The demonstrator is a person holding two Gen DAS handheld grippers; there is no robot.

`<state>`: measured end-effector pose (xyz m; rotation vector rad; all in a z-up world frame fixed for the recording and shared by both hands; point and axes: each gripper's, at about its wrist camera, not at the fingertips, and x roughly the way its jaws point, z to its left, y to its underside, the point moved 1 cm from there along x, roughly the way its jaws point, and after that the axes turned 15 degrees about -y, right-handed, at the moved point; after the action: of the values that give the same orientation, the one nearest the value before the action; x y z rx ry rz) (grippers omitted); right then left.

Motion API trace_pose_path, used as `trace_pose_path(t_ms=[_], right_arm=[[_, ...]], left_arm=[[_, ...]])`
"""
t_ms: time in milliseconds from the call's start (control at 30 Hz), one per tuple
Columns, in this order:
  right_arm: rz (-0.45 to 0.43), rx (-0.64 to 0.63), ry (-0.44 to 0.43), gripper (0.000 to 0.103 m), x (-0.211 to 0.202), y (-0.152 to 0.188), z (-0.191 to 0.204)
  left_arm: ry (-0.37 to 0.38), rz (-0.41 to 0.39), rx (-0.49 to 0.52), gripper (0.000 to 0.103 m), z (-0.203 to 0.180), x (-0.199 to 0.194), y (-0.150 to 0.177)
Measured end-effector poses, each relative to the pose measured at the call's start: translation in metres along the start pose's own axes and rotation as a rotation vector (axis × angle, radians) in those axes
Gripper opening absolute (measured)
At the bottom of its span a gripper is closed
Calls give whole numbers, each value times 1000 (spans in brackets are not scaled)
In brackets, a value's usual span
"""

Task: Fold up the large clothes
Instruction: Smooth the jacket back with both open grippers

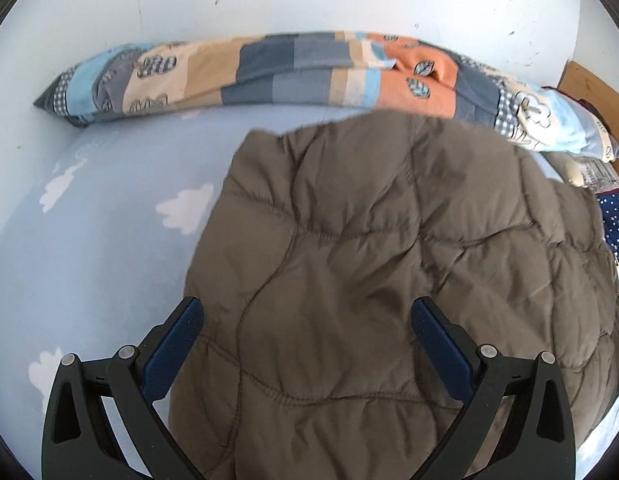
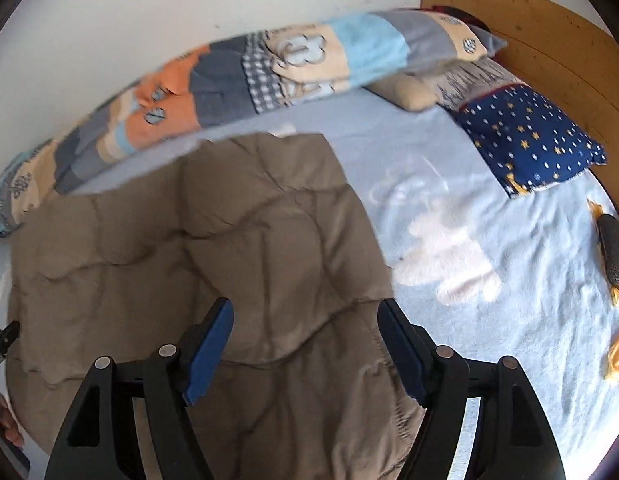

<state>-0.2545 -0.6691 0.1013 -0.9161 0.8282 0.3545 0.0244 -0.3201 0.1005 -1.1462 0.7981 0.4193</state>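
A large brown quilted jacket [image 1: 381, 264] lies spread flat on a light blue bed sheet [image 1: 89, 240] with white clouds. My left gripper [image 1: 307, 312] is open and hovers over the jacket's near left part, holding nothing. In the right wrist view the same jacket [image 2: 213, 248] fills the left and centre. My right gripper [image 2: 305, 316] is open above the jacket's near right edge, empty. The right view is blurred by motion.
A long patchwork bolster [image 1: 293, 72] lies along the white wall behind the jacket; it also shows in the right wrist view [image 2: 245, 76]. A navy star pillow [image 2: 525, 136] and a wooden headboard [image 2: 549, 40] are at the right. Small toys [image 2: 613, 248] lie on the sheet's right edge.
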Motion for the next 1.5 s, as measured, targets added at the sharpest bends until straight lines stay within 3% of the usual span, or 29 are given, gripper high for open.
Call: trace_pose_path(t_ms=[167,500,733,867,967,1267,1500], right_arm=[[33,-34,-88,78,7,6,24],[91,-219,-144,78,25,30,85],[32,-311,-129,78,17,34,115],[36,-366,-188,78,11,45,139],[85,-406,-223,78,16,59,157],[183,-410,-213,87,52,73,153],[178,-421,-208,88,46,73,154]], left_arm=[[-9,-33,12,103,-1,-10,-2],[-8,36,44,103,-9,9,10],[8,60,19,103,-5,17,14],[1,58,22,103,-6,16,14],[1,59,21,103,-6,16,14],[-2,54,31,103,-7,16,15],[-7,55,32,103,-8,16,15]])
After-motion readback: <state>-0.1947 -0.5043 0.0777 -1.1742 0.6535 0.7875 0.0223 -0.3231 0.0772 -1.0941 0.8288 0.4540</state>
